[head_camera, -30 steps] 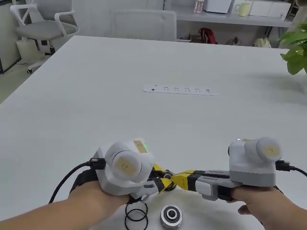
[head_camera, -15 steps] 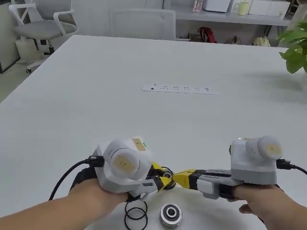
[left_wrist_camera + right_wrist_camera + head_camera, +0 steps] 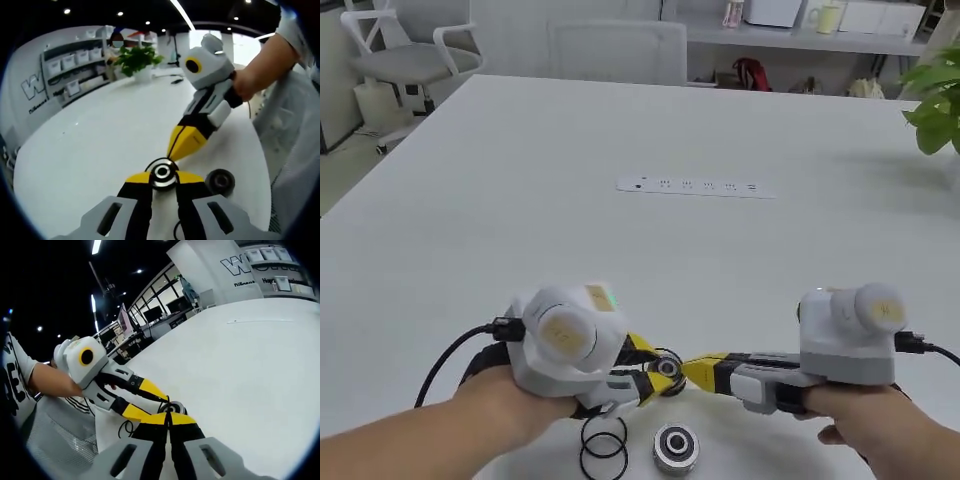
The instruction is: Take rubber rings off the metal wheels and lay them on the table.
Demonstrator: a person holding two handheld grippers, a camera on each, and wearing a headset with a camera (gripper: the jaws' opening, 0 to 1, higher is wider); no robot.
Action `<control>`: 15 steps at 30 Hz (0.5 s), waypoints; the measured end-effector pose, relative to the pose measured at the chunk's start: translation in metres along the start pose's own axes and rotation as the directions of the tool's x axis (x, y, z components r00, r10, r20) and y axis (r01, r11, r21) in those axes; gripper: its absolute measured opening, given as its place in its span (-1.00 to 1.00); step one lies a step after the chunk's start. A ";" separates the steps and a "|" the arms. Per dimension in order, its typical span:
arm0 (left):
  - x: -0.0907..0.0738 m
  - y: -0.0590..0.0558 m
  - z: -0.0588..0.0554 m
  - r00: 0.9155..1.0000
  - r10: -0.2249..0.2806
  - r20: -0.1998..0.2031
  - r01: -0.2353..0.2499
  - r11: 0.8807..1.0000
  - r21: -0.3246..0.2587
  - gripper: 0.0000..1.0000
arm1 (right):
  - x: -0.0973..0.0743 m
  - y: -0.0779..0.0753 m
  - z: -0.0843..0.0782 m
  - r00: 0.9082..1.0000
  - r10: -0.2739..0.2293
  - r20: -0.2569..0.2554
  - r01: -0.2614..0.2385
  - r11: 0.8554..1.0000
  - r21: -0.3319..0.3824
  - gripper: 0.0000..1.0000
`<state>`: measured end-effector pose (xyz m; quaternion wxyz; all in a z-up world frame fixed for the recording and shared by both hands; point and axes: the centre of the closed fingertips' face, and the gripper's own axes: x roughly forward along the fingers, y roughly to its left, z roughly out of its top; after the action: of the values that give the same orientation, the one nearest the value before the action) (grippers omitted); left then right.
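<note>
Left gripper (image 3: 163,178) clamped on metal wheel (image 3: 162,171), held up off table (image 3: 620,250); I see right gripper (image 3: 169,420) jaws closed, tips at its rubber ring (image 3: 151,165); two loose rings (image 3: 604,446) lie beside second wheel (image 3: 676,448).

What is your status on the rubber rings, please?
Left gripper shut on wheel. Right gripper shut at its rim. Two rings on table. Nothing blocking.

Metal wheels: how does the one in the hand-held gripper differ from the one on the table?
The gripped wheel sits clamped in the left hand-held gripper, the right hand-held gripper shut at its rim; the table wheel lies flat, untouched. Both are round metal.
</note>
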<state>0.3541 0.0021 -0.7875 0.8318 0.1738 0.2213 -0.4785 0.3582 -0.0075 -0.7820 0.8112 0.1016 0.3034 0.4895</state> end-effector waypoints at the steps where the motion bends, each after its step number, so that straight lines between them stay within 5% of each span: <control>1: -0.002 -0.001 0.000 1.000 -0.006 0.003 0.006 1.000 -0.005 -0.57 | 0.000 0.000 0.001 1.000 0.000 0.003 0.000 1.000 0.000 -1.00; 15: -0.029 -0.002 0.015 0.996 -0.020 0.083 0.021 1.000 -0.010 -0.35 | -0.002 0.002 0.005 1.000 0.005 0.013 -0.005 1.000 -0.001 -1.00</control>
<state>0.3425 0.0150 -0.7593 0.8362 0.1473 0.1910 -0.4925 0.3591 -0.0074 -0.7764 0.8120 0.1049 0.2977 0.4909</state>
